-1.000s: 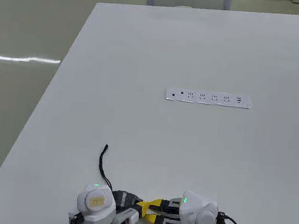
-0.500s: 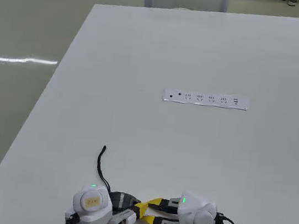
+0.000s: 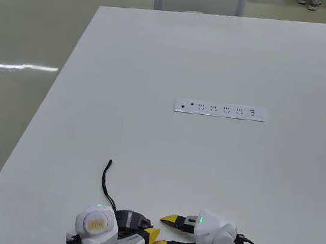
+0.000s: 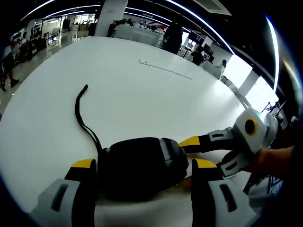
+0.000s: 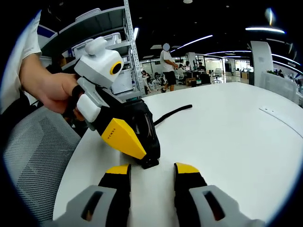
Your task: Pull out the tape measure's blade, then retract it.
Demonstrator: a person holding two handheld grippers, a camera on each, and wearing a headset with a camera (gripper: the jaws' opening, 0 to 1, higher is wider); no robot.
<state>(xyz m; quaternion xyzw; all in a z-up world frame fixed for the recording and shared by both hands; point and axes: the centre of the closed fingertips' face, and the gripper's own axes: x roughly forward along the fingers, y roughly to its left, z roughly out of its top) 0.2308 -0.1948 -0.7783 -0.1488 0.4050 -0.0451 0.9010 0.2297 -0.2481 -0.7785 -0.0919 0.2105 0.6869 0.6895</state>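
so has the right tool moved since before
Yes, the right tool backed slightly right, off the tape measure, judged against the power strip; jaws now open.

A white workbench (image 3: 158, 67) stands on a glossy grey-green floor (image 3: 24, 30). Nearby, metal shelving (image 5: 129, 47) rises under long ceiling light strips (image 5: 199, 40).

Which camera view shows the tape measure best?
The left gripper view: the tape measure sits close and large, its black case between the jaws. The right gripper view shows one end, partly behind a yellow jaw. The head view shows a small dark shape.
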